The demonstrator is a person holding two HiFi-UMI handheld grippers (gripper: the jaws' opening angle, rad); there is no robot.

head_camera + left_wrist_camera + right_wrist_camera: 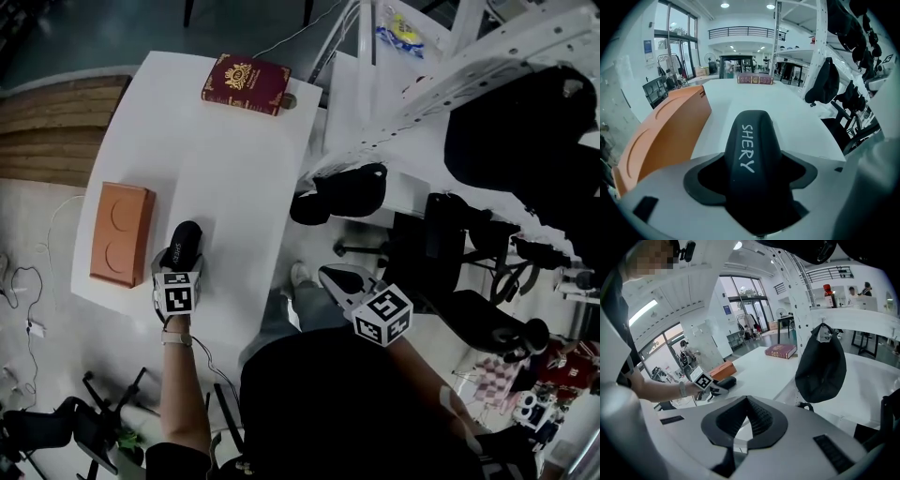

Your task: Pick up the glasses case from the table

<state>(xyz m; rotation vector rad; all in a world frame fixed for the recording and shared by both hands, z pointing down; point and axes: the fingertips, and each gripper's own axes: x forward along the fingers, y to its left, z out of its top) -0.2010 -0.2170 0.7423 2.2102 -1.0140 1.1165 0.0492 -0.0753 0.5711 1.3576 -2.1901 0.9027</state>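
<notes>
The black glasses case [183, 244], lettered SHERY, is over the near left part of the white table [239, 159]. My left gripper [176, 267] is shut on its near end. In the left gripper view the case [751, 150] fills the space between the jaws of the left gripper [752, 180] and points away along the table. I cannot tell whether it rests on the top or is just off it. My right gripper [339, 279] hangs off the table's right edge, shut and empty. The right gripper view shows the right gripper [743, 427], with the case [724, 382] far off.
An orange box [122, 232] lies just left of the case. A dark red book [247, 83] sits at the table's far end. A black bag [352, 192] hangs from a white rack right of the table, with office chairs [469, 281] beyond.
</notes>
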